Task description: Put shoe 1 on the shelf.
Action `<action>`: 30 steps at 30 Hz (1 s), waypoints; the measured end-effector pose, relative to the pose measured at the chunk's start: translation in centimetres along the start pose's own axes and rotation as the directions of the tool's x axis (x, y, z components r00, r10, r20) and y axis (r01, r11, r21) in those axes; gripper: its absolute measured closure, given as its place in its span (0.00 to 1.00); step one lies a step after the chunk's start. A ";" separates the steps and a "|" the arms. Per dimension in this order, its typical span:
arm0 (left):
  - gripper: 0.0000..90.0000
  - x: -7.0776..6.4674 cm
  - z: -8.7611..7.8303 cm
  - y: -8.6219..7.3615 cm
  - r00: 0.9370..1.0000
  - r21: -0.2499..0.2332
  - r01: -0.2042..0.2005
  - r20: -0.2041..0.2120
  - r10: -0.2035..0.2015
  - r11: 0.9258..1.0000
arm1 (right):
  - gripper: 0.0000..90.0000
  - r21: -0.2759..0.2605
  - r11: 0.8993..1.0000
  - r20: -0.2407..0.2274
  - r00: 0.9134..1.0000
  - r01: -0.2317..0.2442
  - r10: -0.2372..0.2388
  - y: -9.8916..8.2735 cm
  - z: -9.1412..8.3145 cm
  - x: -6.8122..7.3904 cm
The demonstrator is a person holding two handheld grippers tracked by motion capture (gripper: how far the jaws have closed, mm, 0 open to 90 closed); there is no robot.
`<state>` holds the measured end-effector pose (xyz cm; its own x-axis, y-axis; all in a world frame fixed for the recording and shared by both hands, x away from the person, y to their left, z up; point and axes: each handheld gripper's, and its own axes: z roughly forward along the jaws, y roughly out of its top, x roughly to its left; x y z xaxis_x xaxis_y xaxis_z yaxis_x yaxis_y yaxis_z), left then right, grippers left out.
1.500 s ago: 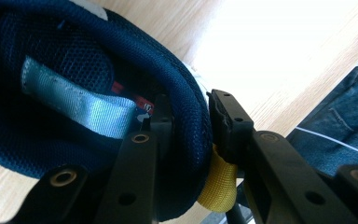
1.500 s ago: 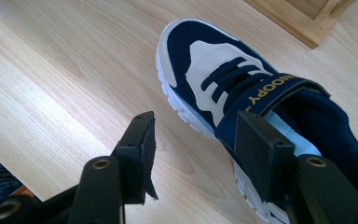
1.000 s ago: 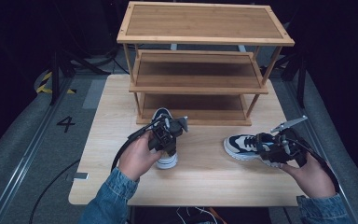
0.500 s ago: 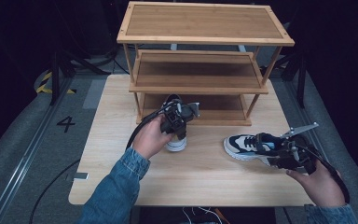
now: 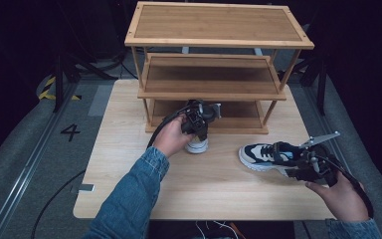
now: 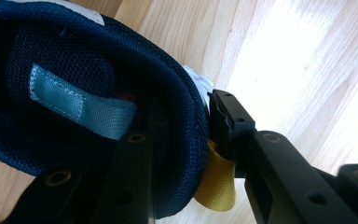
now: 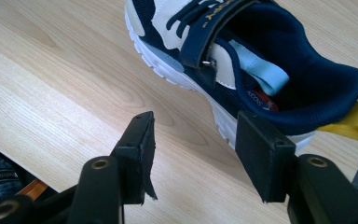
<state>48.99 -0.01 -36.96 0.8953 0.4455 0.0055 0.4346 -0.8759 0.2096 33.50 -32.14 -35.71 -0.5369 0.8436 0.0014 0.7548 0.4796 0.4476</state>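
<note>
Left tongs (image 5: 199,124) clamp the heel collar of a navy mesh sneaker (image 5: 197,144) at the three-tier bamboo rack's (image 5: 219,89) 6 o'clock. Right tongs (image 7: 191,154) gape beside its mate (image 5: 266,155) on the counter (image 5: 129,174). Risk: thin collar grip slipping, sneaker dropping.

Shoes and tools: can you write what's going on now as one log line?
left tool: shut on left shoe heel, at rack | right tool: open, by right shoe | table
</note>
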 end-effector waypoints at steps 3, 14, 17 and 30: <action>0.78 0.3 0.8 0.5 1.000 0.004 -0.002 -0.004 0.002 1.000 | 0.53 0.001 1.000 -0.004 1.000 0.006 -0.006 0.2 0.2 0.2; 0.76 0.5 1.5 0.7 1.000 0.021 -0.025 -0.008 0.025 0.999 | 0.52 -0.001 1.000 -0.015 1.000 0.026 -0.026 0.8 0.5 0.5; 0.66 0.1 1.1 0.7 0.999 0.006 0.001 -0.037 -0.001 1.000 | 0.52 0.002 1.000 -0.016 0.999 0.031 -0.031 0.9 0.5 0.6; 0.51 -1.3 -3.5 -0.2 0.996 -0.088 -0.028 -0.088 0.020 0.996 | 0.52 0.003 0.999 -0.021 0.999 0.034 -0.034 0.9 0.6 0.7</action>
<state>47.39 0.26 -33.57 0.8918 0.4422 0.0960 0.3988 -0.8683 0.2951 33.99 -31.02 -35.83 -0.5698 0.8218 0.0048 0.7372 0.5085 0.4450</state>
